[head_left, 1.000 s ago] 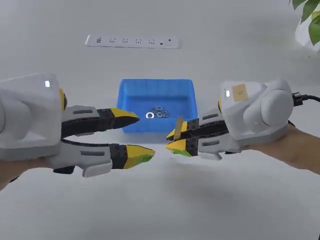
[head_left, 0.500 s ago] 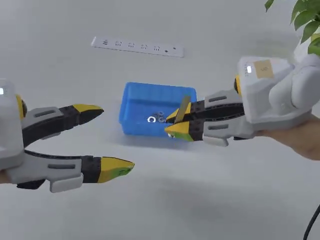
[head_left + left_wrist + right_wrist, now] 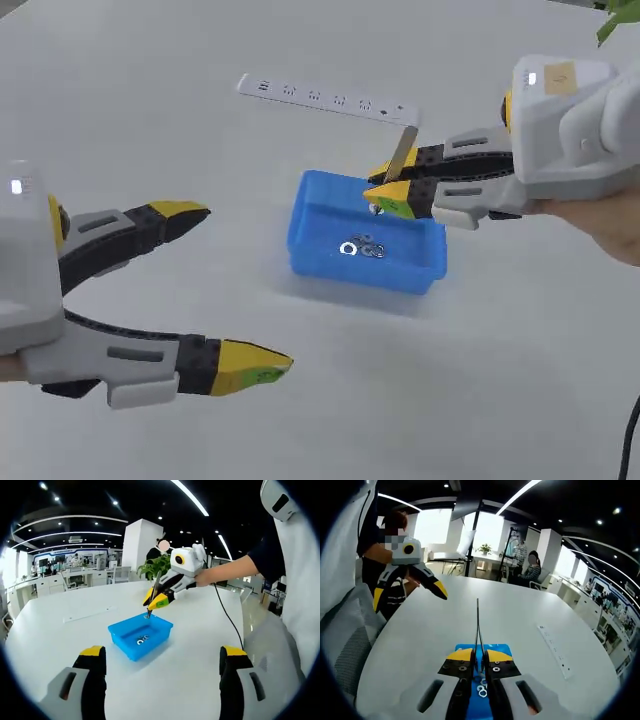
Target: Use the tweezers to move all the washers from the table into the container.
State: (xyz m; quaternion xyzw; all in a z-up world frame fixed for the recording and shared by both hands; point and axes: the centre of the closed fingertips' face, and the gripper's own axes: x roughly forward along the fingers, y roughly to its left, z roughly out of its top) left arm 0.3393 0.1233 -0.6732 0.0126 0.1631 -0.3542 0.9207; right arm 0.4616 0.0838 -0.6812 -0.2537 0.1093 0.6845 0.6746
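The right gripper (image 3: 388,192) has its jaws pressed together on the tweezers (image 3: 403,155). It holds them over the far rim of the blue container (image 3: 360,272). The tweezers run through the yellow jaw tips at a slant. Their upper end sticks up above the gripper and their lower end points down into the container. In the head view a small grey speck sits at the lower end, too small to tell whether it is a washer. In the right gripper view the tweezers rise as a thin line straight up between the two closed jaws, with the container below them.

Several washers (image 3: 348,249) lie in a small cluster on the container floor, touching or overlapping one another. The container stands on the white surface (image 3: 450,380), near its middle.

The left gripper (image 3: 235,286) hangs above the surface on the near left, well apart from the container. Its jaws are spread wide and nothing is between them. In the left gripper view the two yellow-tipped jaws frame the container from either side, and the right gripper shows beyond it.

A white power strip (image 3: 325,97) lies flat on the surface beyond the container. A green plant (image 3: 155,567) stands behind the right gripper in the left gripper view.
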